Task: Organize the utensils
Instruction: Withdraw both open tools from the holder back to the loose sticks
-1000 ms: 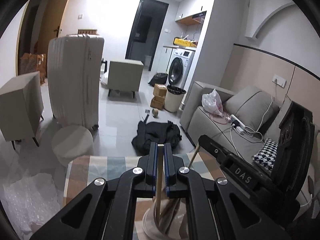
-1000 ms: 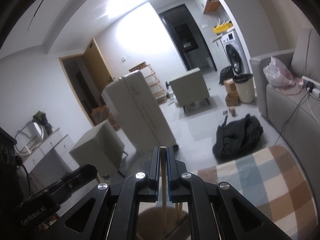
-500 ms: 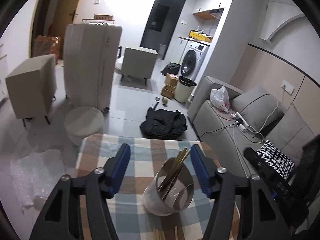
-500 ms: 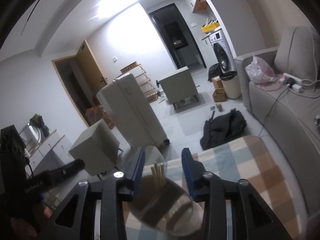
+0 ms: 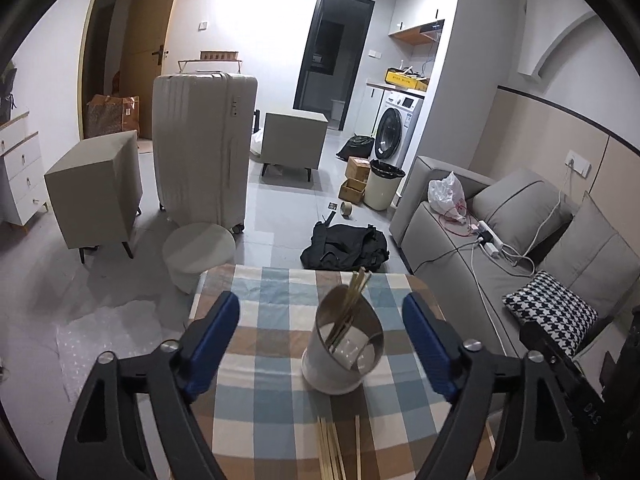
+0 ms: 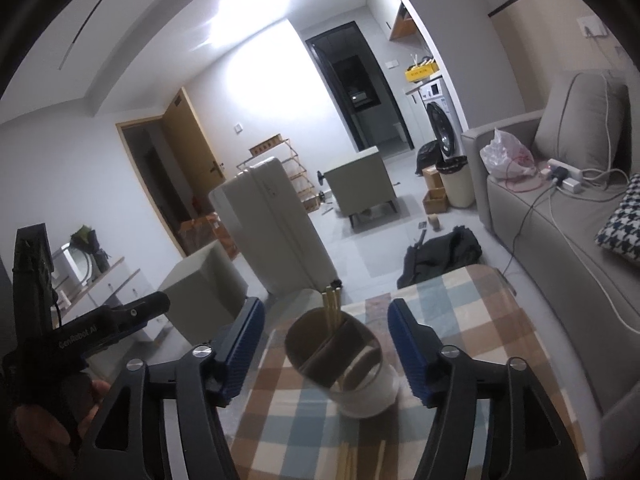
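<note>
A white utensil holder with a divider stands on the checked tablecloth. Several wooden chopsticks stand in it, leaning up and away. More chopsticks lie loose on the cloth in front of it. My left gripper is open and empty, above and behind the holder. In the right wrist view the holder holds chopsticks in its left half, and loose chopsticks lie near the bottom edge. My right gripper is open and empty above the holder.
A grey sofa with a houndstooth pillow runs along the table's right side. On the floor beyond the table are a round stool, a black bag, a white suitcase and grey cabinets.
Both grippers were shut on a chopstick over the holder. Both have opened, the chopsticks now stand in the holder, and both grippers have pulled back and up.
</note>
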`<state>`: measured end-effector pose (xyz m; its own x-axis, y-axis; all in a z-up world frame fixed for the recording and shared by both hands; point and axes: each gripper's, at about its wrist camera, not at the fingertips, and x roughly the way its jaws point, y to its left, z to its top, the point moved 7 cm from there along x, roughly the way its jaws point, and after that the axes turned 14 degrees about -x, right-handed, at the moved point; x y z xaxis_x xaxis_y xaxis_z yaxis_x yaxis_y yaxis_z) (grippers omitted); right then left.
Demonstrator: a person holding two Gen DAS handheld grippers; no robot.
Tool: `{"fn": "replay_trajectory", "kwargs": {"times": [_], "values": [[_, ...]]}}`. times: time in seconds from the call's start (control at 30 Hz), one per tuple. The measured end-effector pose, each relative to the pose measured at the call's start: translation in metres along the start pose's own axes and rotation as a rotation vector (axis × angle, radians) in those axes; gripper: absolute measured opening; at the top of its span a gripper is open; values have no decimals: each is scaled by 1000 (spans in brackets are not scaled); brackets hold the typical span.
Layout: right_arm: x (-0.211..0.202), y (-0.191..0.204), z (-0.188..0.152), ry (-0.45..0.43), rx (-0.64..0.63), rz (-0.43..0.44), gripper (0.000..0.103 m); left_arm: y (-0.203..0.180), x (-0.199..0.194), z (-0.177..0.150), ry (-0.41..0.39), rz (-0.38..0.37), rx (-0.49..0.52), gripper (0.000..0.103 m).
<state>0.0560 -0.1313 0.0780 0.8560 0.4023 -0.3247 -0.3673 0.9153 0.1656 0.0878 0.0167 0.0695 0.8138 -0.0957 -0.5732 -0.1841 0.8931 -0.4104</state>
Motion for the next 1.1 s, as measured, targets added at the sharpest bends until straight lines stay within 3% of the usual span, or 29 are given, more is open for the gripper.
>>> {"fn": "replay_trajectory", "kwargs": {"times": [0.27, 0.47, 0.73, 0.93, 1.1], "values": [[-23, 8, -25, 25, -40, -5, 80, 4, -7, -33, -1, 39, 62, 86], [-25, 6, -57, 103, -37, 8, 88, 15, 0, -55, 25, 59, 78, 92], [-17, 8, -92, 216, -62, 41, 92, 37, 15, -86, 75, 87, 89, 92], [1, 0, -119, 334, -56, 40, 92, 55, 43, -109, 196, 127, 46, 92], [34, -4, -145, 514, -66, 48, 92, 74, 58, -118, 267, 155, -3, 92]]}}
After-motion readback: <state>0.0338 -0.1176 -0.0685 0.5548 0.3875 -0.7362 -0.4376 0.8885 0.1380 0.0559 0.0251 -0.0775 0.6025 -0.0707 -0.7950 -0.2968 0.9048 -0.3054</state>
